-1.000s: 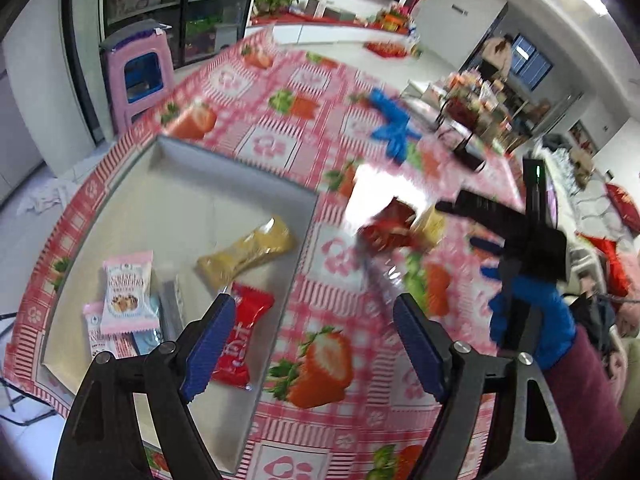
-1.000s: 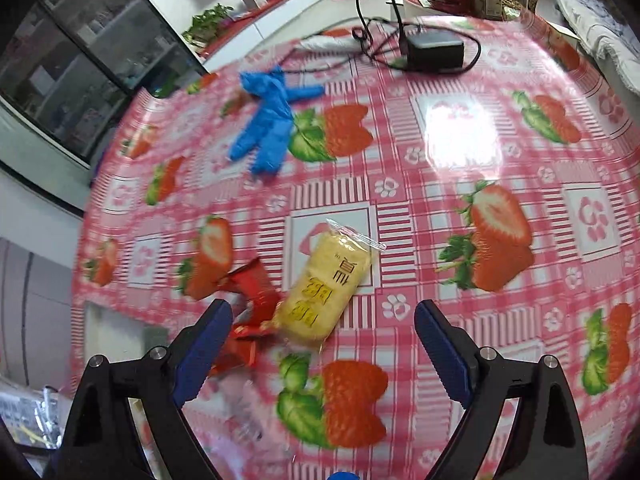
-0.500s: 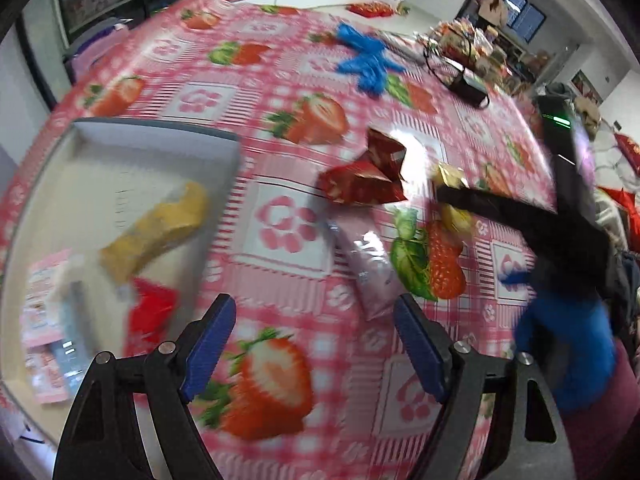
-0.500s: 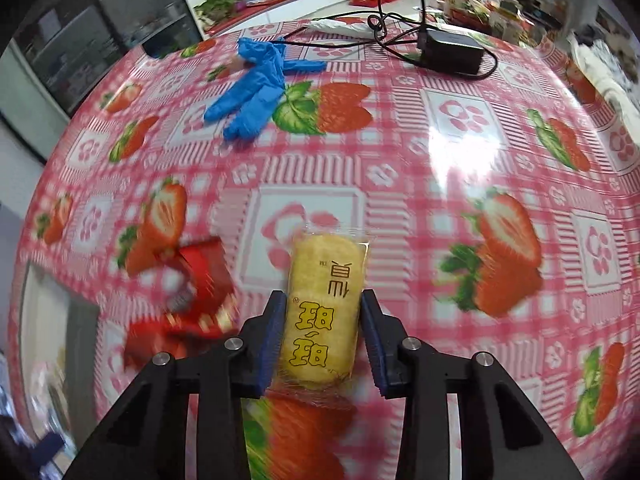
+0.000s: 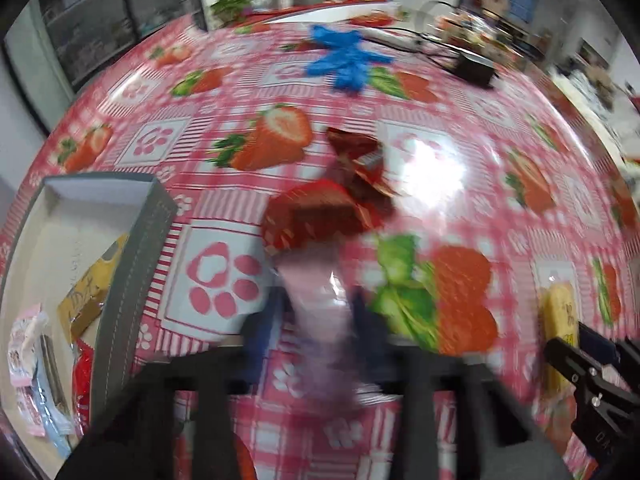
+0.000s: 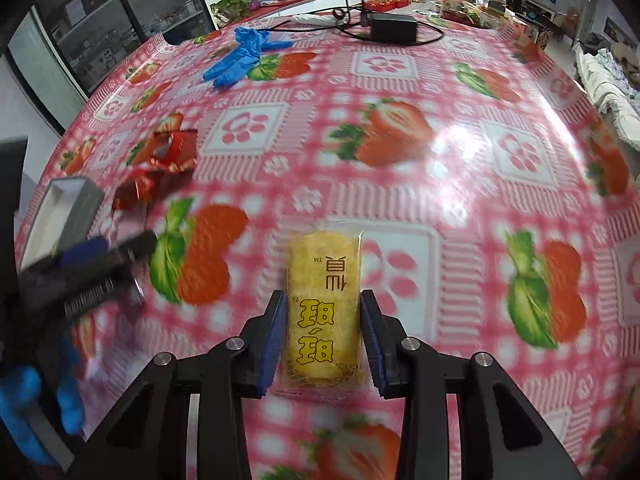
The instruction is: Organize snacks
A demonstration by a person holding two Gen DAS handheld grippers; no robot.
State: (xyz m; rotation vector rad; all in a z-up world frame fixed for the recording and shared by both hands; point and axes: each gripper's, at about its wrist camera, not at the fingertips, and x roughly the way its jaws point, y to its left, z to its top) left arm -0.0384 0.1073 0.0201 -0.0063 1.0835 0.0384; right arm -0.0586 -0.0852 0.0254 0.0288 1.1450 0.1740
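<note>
My left gripper (image 5: 318, 312), blurred by motion, is shut on a pink and silver snack packet (image 5: 316, 276) lying on the strawberry tablecloth. Just beyond it lie two crumpled red packets (image 5: 320, 212) (image 5: 358, 156). In the right wrist view my right gripper (image 6: 323, 320) is shut on a yellow snack packet (image 6: 322, 280), blue pads pressed on both long sides. The same yellow packet (image 5: 558, 312) shows at the right edge of the left wrist view. A grey open box (image 5: 136, 248) at the left holds several snacks, among them a yellow one (image 5: 90, 292) and a pink one (image 5: 24, 336).
A blue glove (image 6: 240, 56) and a black power adapter (image 6: 394, 28) with cables lie at the far side of the table. A hand in a blue glove (image 6: 24, 392) holds the left gripper (image 6: 100, 264) near the box (image 6: 76, 208). Shelves and furniture stand beyond the table.
The left gripper came down over the pink packet and shut on it. The right gripper shut on the yellow packet and shifted with it across the cloth.
</note>
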